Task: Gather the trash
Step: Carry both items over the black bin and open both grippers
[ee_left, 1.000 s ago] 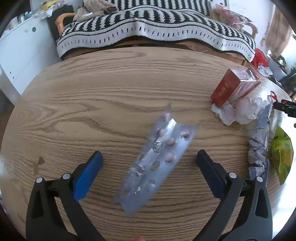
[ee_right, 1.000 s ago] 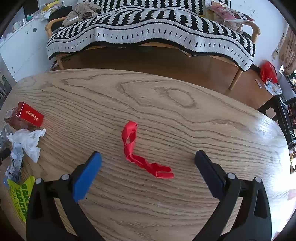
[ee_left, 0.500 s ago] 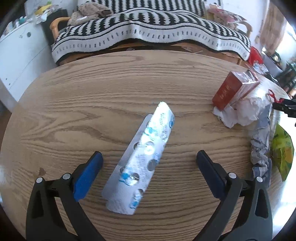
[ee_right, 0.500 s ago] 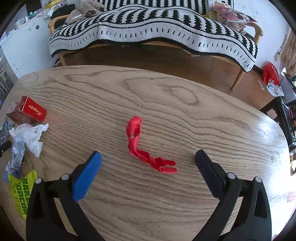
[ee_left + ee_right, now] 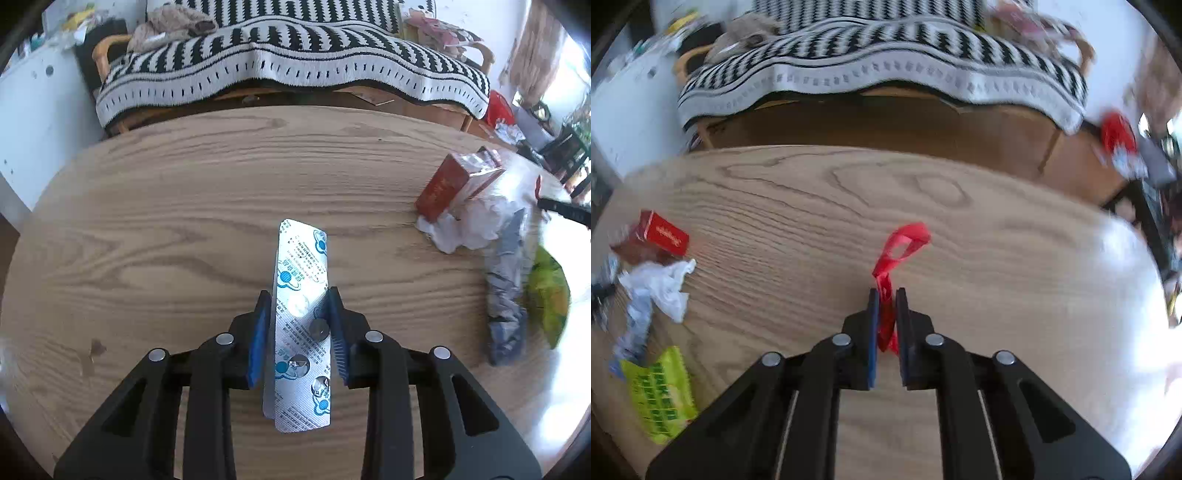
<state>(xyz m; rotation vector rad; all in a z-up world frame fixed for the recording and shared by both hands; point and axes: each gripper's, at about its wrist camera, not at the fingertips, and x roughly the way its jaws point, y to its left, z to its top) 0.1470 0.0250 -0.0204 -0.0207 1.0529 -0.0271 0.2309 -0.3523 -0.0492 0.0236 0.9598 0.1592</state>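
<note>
Left tongs clenched edge-on across blister pack, over tabletop centre. Right tongs pinch red ribbon. Risk: pack pivots free; ribbon slides out toward 12 o'clock.

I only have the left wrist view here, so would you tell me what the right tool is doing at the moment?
Observer: The right tool is shut on a thin red plastic strip.
Operator: Thank you. Does the strip reach beyond the tool?
Observer: Yes, its looped end sticks out past the fingertips, over the oval wooden table.
Operator: Is anything else near it?
Observer: A crumpled white tissue and a yellow-green snack wrapper sit toward the table's left edge, clear of the tool.
</note>
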